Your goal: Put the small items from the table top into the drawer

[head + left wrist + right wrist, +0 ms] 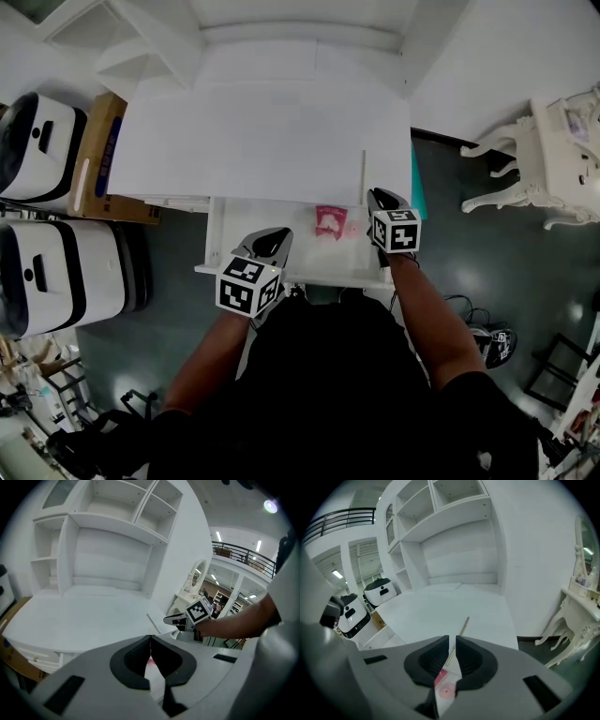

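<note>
**Two grippers over an open drawer, one pink packet inside**

Both grippers are hanging just above the drawer [214, 236], which is standing pulled out beneath the desk top [253, 141]. The left gripper [268, 244] is sitting over the drawer's near left part, jaws pressed tip to tip with nothing between them. The right gripper [382, 199] is holding at the drawer's far right corner, jaws a thin slit apart and clamping nothing. A pink packet [330, 222] is lying flat in the drawer, between the two grippers. A thin stick [364, 173] is resting on the desk top near its right edge, showing through the right gripper's slit. Beyond, white hutch shelves [117, 508] are rising behind the desk. Left of it, two white-and-black machines [47, 262] and a cardboard box [98, 159] are standing on the floor.
</note>
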Motion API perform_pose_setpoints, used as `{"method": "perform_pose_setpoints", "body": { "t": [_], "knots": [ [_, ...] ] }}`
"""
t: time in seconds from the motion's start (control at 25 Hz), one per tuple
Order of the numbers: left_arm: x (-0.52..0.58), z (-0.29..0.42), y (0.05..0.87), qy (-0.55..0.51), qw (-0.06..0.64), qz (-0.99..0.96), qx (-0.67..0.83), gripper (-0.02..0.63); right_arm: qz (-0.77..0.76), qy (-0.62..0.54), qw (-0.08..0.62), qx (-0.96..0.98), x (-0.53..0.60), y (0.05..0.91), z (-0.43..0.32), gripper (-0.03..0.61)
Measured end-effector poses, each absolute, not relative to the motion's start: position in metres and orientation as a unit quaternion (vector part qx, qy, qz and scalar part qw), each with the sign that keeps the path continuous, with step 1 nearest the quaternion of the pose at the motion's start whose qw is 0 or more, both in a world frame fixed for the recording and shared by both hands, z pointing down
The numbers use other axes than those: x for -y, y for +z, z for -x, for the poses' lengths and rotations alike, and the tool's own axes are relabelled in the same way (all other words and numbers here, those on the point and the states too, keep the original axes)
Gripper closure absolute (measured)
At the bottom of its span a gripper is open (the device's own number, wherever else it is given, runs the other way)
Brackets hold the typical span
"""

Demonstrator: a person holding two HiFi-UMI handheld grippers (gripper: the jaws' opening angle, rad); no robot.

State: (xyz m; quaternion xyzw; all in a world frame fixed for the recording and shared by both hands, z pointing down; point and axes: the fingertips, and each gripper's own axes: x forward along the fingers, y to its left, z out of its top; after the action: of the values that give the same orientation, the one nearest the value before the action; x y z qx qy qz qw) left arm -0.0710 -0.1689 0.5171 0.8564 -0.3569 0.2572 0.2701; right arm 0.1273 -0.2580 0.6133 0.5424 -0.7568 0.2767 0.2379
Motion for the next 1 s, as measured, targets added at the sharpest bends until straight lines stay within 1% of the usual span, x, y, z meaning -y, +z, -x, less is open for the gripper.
{"method": "perform_pose_setpoints", "body": {
  "t": [0.08, 0.2, 0.52, 0.68, 0.76, 0.84, 1.0],
  "knots": [
    [0.168, 0.076, 0.519, 0.257, 0.276, -0.851, 0.365, 0.603, -0.538, 0.284, 0.253, 0.752, 0.27, 0.627, -0.126, 0.535],
    [0.167, 0.084, 0.522, 0.257, 0.283, -0.844, 0.376, 0.603, -0.533, 0.292, 0.279, 0.743, 0.285, 0.646, -0.124, 0.5],
    [0.165, 0.1, 0.526, 0.251, 0.296, -0.832, 0.396, 0.603, -0.532, 0.321, 0.324, 0.713, 0.3, 0.675, -0.125, 0.499],
    [0.166, 0.105, 0.526, 0.248, 0.298, -0.829, 0.402, 0.603, -0.535, 0.339, 0.319, 0.704, 0.302, 0.675, -0.128, 0.5],
    [0.167, 0.106, 0.525, 0.247, 0.299, -0.83, 0.402, 0.603, -0.537, 0.357, 0.312, 0.698, 0.303, 0.676, -0.13, 0.512],
    [0.168, 0.106, 0.524, 0.245, 0.298, -0.831, 0.402, 0.603, -0.537, 0.376, 0.302, 0.692, 0.304, 0.677, -0.133, 0.527],
    [0.169, 0.105, 0.523, 0.243, 0.295, -0.833, 0.399, 0.603, -0.529, 0.412, 0.271, 0.691, 0.304, 0.679, -0.135, 0.532]
  ]
}}
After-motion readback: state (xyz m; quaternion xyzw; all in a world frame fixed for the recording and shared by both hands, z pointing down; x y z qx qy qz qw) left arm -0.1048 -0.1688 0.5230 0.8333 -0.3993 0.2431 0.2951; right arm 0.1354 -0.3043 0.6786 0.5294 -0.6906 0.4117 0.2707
